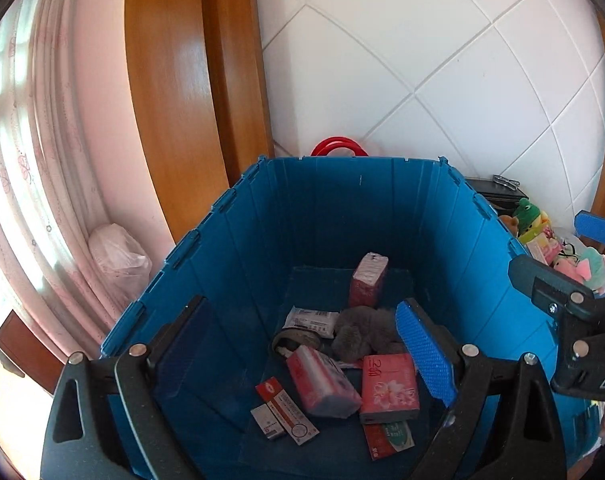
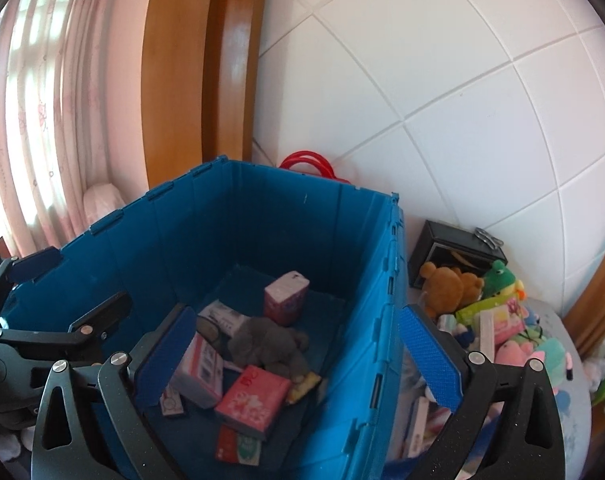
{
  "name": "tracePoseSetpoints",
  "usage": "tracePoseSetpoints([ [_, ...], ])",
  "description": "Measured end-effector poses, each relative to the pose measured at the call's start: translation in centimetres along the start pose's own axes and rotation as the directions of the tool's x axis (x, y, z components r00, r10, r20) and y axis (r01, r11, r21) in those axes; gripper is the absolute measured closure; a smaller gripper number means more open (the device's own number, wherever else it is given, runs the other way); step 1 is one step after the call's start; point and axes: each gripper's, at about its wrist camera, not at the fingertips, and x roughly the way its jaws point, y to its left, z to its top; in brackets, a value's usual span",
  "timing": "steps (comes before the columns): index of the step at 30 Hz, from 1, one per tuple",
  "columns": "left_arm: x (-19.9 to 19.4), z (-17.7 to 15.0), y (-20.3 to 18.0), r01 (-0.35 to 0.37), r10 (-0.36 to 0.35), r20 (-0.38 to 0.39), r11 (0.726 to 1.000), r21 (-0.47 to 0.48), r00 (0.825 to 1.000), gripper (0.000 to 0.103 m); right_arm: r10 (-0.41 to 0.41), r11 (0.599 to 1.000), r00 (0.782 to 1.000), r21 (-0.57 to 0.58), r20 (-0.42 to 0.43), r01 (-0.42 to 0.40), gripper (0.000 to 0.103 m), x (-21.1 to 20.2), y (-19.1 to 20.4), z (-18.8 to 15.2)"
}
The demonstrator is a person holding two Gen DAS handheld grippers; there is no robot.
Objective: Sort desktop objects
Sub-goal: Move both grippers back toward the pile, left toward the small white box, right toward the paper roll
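Note:
A deep blue bin (image 1: 262,240) (image 2: 150,248) holds sorted items: a grey plush toy (image 1: 362,336) (image 2: 266,344), a flat pink tissue pack (image 1: 388,388) (image 2: 254,400), an upright pink pack (image 1: 368,280) (image 2: 284,298), and red-and-white boxes (image 1: 286,408). My left gripper (image 1: 306,352) hangs open over the bin's near side, with nothing between its fingers. My right gripper (image 2: 298,360) stands wide open and empty, straddling the bin's right wall from above; its right pad (image 2: 430,356) is outside the bin. Each gripper shows at the edge of the other's view.
Right of the bin lies a pile of plush toys and small packs (image 2: 502,320), with a brown bear (image 2: 446,288) and a black box (image 2: 458,252) against the white tiled wall. Red handles (image 2: 310,162) show behind the bin. A pink curtain (image 1: 42,160) and a wooden frame stand to the left.

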Motion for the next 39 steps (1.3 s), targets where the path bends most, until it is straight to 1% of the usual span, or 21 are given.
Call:
tracePoseSetpoints([
  [4,-1.4,-1.0,0.2,0.022,-0.020,0.065,0.999,-0.032,0.998,0.008,-0.006,1.000,1.000,-0.005,0.022,0.006,0.000,-1.1,0.0,-0.8],
  [7,-2.3,-1.8,0.1,0.037,-0.032,0.103,0.998,-0.048,0.994,0.008,-0.004,1.000,0.999,0.018,0.037,0.003,0.000,-2.0,-0.6,-1.8],
  [13,-3.0,-3.5,-0.2,0.070,-0.061,0.124,0.995,-0.072,0.990,0.008,-0.038,0.998,0.998,0.059,0.058,0.034,0.000,-3.4,-1.7,-3.7],
  [17,-3.4,-4.1,-1.0,0.079,-0.070,0.140,0.995,-0.057,0.988,0.008,-0.079,0.993,0.994,0.096,0.082,0.071,0.000,-4.5,-2.8,-5.1],
  [19,-3.9,-4.2,-1.5,0.090,-0.081,0.157,0.995,-0.051,0.984,0.008,-0.106,0.989,0.991,0.114,0.085,0.096,0.000,-5.1,-3.6,-5.8],
  [23,-5.4,-4.2,-2.9,0.137,-0.124,0.208,0.989,-0.051,0.970,0.008,-0.142,0.976,0.985,0.178,0.096,0.123,0.000,-6.6,-5.7,-7.5],
  [25,-6.2,-4.0,-4.1,0.153,-0.139,0.236,0.987,-0.043,0.962,0.008,-0.166,0.965,0.982,0.219,0.090,0.143,0.000,-7.4,-7.2,-8.5],
  [28,-7.4,-3.5,-6.3,0.182,-0.172,0.269,0.983,-0.013,0.948,0.008,-0.212,0.941,0.975,0.281,0.059,0.187,0.000,-8.3,-10.0,-10.3],
  [30,-8.1,-3.3,-8.1,0.218,-0.216,0.278,0.976,0.025,0.936,0.008,-0.247,0.915,0.969,0.333,0.019,0.227,0.000,-8.9,-12.6,-11.8],
  [32,-8.7,-3.1,-10.5,0.240,-0.250,0.292,0.968,0.069,0.923,0.008,-0.270,0.890,0.963,0.378,-0.015,0.255,0.000,-9.3,-14.8,-13.3],
  [35,-9.1,-3.0,-13.9,0.278,-0.300,0.287,0.954,0.116,0.910,0.008,-0.310,0.844,0.949,0.442,-0.060,0.304,0.000,-10.2,-18.7,-16.0],
  [37,-9.2,-3.0,-16.4,0.308,-0.337,0.273,0.941,0.143,0.901,0.008,-0.348,0.814,0.933,0.467,-0.085,0.346,0.000,-11.0,-21.4,-17.9],
  [39,-9.1,-3.1,-19.5,0.339,-0.374,0.249,0.925,0.171,0.894,0.008,-0.372,0.796,0.923,0.477,-0.103,0.374,0.000,-11.6,-23.9,-19.6],
])
